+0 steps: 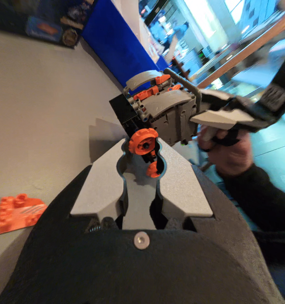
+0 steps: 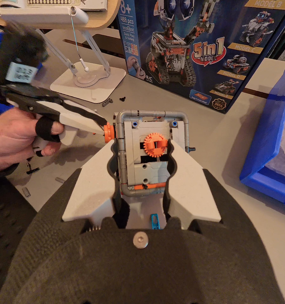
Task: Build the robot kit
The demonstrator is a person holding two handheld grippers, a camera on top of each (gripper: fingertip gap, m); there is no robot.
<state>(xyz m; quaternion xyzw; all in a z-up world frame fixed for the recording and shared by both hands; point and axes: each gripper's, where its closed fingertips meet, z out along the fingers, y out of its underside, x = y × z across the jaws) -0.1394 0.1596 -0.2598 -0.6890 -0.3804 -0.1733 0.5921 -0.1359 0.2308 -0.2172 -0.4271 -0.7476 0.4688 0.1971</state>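
A grey and orange brick-built model (image 2: 138,171) with an orange gear (image 2: 154,144) on its face sits between the fingers of my right gripper (image 2: 141,143), which is shut on its sides. In the left wrist view the model (image 1: 169,113) is held above the table by the right gripper (image 1: 197,107). My left gripper (image 1: 141,141) is shut on an orange wheel (image 1: 142,143) at the model's side. A second orange wheel (image 1: 152,169) lies just behind it between the fingers. The right wrist view shows the left gripper (image 2: 104,127) pinching that wheel (image 2: 109,132).
A printed toy box (image 2: 196,49) stands at the back. A blue bin (image 2: 270,148) is on the right. A stand with a white base (image 2: 89,82) is at the back left. Small loose parts (image 2: 31,169) lie on the table. An orange studded plate (image 1: 18,212) lies on the table. My left gripper's tips are some 25 cm from the white base (image 2: 89,82).
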